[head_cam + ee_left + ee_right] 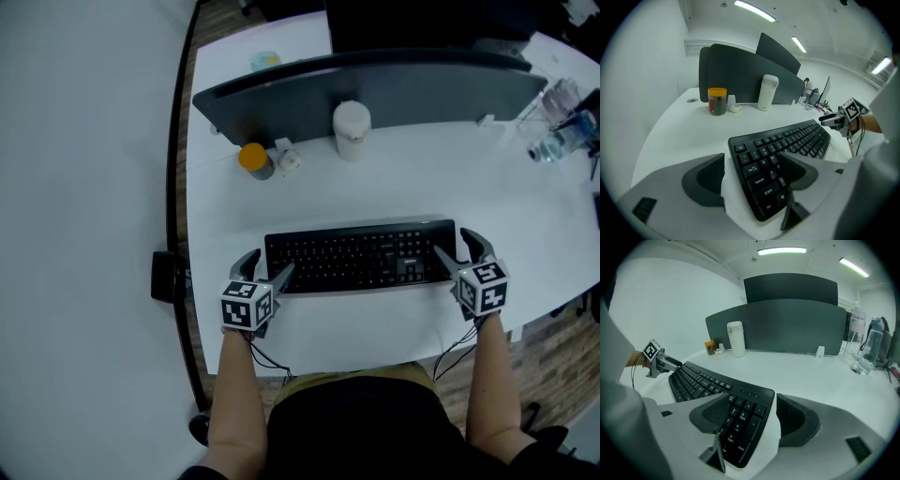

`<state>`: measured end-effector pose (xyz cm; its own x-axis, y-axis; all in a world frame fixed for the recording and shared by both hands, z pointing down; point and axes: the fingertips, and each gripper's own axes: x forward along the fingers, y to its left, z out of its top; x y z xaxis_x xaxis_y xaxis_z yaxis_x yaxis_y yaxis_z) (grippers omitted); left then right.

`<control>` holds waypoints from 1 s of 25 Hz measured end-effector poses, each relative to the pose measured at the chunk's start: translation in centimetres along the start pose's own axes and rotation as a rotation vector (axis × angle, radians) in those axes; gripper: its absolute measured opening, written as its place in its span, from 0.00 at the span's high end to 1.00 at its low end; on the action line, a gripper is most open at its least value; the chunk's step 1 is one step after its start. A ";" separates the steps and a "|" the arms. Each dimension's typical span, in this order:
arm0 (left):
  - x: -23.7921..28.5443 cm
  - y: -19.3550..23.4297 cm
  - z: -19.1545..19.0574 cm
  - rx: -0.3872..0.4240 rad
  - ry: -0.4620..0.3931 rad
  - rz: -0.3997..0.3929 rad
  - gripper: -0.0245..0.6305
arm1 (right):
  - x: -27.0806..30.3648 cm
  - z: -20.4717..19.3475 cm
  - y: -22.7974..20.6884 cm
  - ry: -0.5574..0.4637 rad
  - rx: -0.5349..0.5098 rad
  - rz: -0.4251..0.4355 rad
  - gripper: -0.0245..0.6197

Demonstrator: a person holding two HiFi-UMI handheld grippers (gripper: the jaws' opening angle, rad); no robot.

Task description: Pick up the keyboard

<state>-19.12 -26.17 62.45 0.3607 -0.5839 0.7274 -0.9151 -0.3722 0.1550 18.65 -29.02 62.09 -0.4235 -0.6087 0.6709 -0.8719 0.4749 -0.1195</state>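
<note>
The black keyboard (361, 256) lies flat on the white desk (394, 178), in the lower middle of the head view. In the gripper views its key legends read clearly: Caps Lock, Shift and Ctrl at one end, Enter and PgUp at the other. A small logo above the number pad is too tiny to read.

The left gripper (272, 262) straddles the keyboard's left end with its jaws spread wide, one over the keys and one just off the edge, with bare desk showing between pad and keyboard. The right gripper (448, 239) does the same at the right end (neither is pressing yet).

Further up the frame stand a white tumbler (352, 129) and a yellow-lidded jar (255, 159) whose red label is unreadable, both before a grey divider (375, 89). Clear bottles (558, 122) sit at the upper right, partly cut off.
</note>
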 end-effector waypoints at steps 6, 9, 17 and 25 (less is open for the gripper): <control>0.3 -0.4 -1.1 -0.022 0.037 -0.024 0.42 | 0.3 -1.6 -0.4 0.055 0.038 0.026 0.52; 0.4 -0.7 -1.4 -0.039 0.054 -0.043 0.42 | 0.4 -2.2 -0.1 0.078 0.053 0.049 0.52; 0.7 -1.0 -2.1 -0.091 0.085 -0.074 0.41 | 0.7 -2.9 -0.1 0.084 0.116 0.070 0.52; 0.9 -0.7 -2.3 -0.130 0.094 -0.076 0.40 | 1.2 -3.7 -0.4 0.118 0.257 0.116 0.50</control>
<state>-18.61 -24.80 64.50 0.4170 -0.4850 0.7687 -0.9035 -0.3131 0.2926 19.38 -27.55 65.66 -0.5056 -0.4747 0.7204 -0.8594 0.3513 -0.3716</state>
